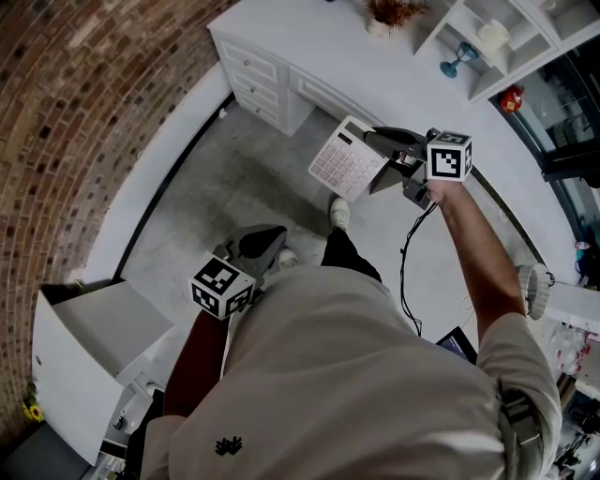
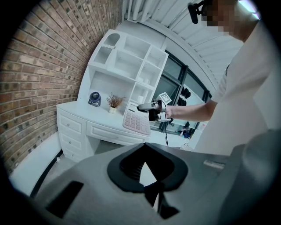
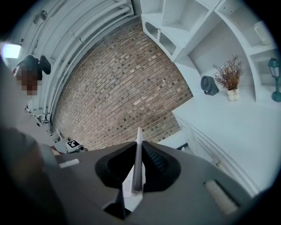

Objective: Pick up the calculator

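The calculator (image 1: 347,159) is white with pinkish keys and hangs in the air in front of the white desk (image 1: 328,56). My right gripper (image 1: 380,157) is shut on its right edge. In the right gripper view the calculator (image 3: 137,162) shows edge-on as a thin slab pinched between the dark pads of that gripper (image 3: 137,147). The left gripper view shows the calculator (image 2: 137,121) from afar, tilted up in the outstretched right hand. My left gripper (image 1: 265,244) hangs low by the person's left side, jaws together and holding nothing; from its own camera (image 2: 144,166) nothing lies between its pads.
The desk has drawers (image 1: 253,75) and carries a shelf unit (image 1: 497,37), a dried plant (image 1: 389,11), a blue goblet (image 1: 459,58) and a small fan (image 2: 95,99). A brick wall (image 1: 84,112) runs along the left. A white cabinet (image 1: 94,356) stands near the left foot. A black cable (image 1: 408,272) hangs from the right gripper.
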